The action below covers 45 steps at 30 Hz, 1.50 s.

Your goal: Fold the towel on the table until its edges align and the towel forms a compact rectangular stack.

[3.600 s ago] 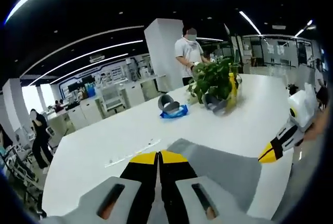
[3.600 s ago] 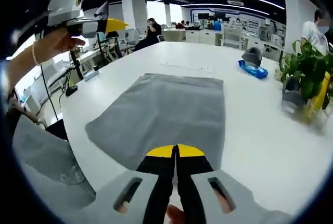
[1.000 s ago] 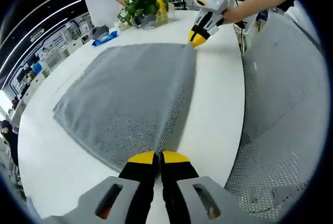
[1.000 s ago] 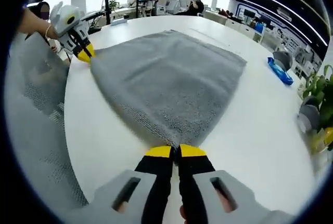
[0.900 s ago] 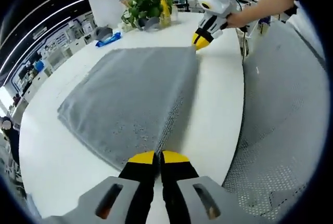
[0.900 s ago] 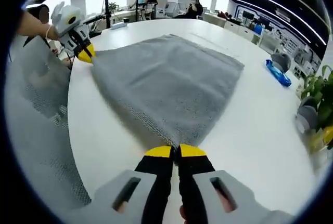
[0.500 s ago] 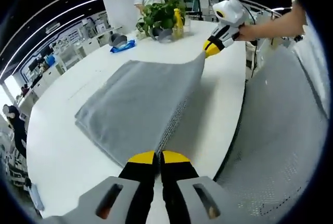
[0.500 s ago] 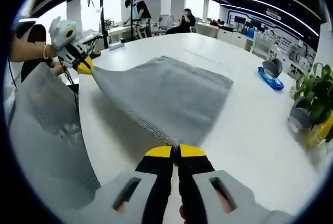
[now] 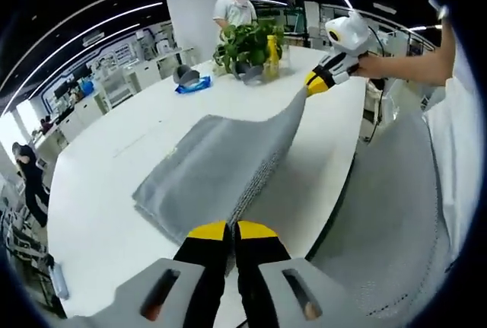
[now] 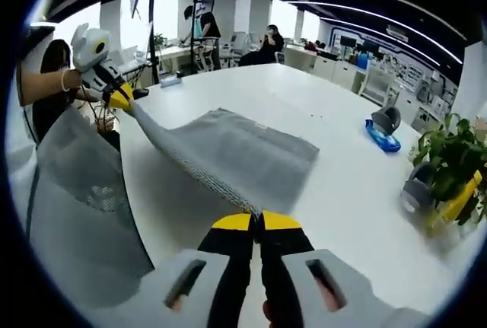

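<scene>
- At the bottom centre of the left gripper view, the left tongs (image 9: 231, 229) have their yellow tips pressed together on one near corner of the grey towel (image 9: 217, 168).
- At the bottom centre of the right gripper view, the right tongs (image 10: 256, 222) are clamped the same way on the other near corner of the towel (image 10: 240, 153).
- The near edge hangs lifted between the two pairs of tongs, clear of the white table (image 9: 99, 191), while the far part lies flat on the table (image 10: 365, 191).
- In the left gripper view the towel runs from lower centre up toward the upper right, where the right tongs (image 9: 316, 82) grip its raised corner, held by a hand (image 9: 373, 65).
- In the right gripper view the towel's edge stretches to the upper left, where the left tongs (image 10: 122, 98) pinch it.
- Grey mesh fabric (image 10: 84, 199) fills the lower left there.
- Further off on the table, right of centre, a blue object (image 10: 384, 139) lies, and a potted plant (image 10: 449, 164) stands near the right edge.
- In the left gripper view the plant (image 9: 247, 42) sits at upper centre, with a person (image 9: 236, 12) standing behind it.
</scene>
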Each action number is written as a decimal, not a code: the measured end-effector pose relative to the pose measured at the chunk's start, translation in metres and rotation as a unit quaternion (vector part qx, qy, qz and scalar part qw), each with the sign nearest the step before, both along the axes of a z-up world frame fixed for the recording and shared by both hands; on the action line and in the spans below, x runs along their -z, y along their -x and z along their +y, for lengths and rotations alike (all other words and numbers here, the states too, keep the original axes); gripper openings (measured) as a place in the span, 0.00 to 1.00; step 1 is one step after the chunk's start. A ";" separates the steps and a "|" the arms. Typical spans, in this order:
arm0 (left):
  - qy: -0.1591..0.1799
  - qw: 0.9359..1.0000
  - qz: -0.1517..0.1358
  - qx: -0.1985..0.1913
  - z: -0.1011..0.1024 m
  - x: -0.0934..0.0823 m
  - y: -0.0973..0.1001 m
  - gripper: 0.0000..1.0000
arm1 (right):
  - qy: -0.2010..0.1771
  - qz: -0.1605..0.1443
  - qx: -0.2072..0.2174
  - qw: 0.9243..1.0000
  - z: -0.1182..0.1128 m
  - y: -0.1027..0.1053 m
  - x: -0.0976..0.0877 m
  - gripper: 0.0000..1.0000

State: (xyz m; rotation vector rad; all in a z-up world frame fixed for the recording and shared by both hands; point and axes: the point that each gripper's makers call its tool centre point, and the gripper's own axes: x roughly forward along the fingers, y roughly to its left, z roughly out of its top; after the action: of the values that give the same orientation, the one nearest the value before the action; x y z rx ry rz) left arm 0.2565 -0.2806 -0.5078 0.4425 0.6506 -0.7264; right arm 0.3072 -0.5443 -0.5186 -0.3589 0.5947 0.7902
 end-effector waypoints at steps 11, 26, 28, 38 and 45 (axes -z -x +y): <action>-0.003 1.000 -0.013 -0.017 0.008 -0.017 -0.007 0.03 | 0.010 -0.007 -0.024 1.000 0.008 -0.003 -0.015 0.00; -0.010 0.996 -0.034 -0.083 0.029 -0.029 -0.085 0.03 | 0.044 -0.061 -0.029 0.997 0.030 -0.089 -0.041 0.00; -0.006 0.995 -0.040 -0.093 0.033 -0.031 -0.097 0.03 | 0.044 -0.063 -0.026 0.997 0.033 -0.098 -0.042 0.00; 0.005 0.986 -0.033 -0.164 0.049 -0.004 -0.150 0.03 | 0.036 -0.056 0.011 0.998 0.047 -0.148 -0.019 0.00; -0.009 0.985 -0.014 -0.172 0.051 0.025 -0.169 0.03 | 0.066 -0.041 0.010 0.997 0.050 -0.172 0.012 0.00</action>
State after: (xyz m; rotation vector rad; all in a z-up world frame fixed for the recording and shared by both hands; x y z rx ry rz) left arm 0.4250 -0.2296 -0.5323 0.3440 0.6861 -0.3871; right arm 0.4792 -0.4944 -0.5309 -0.5033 0.5743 0.7150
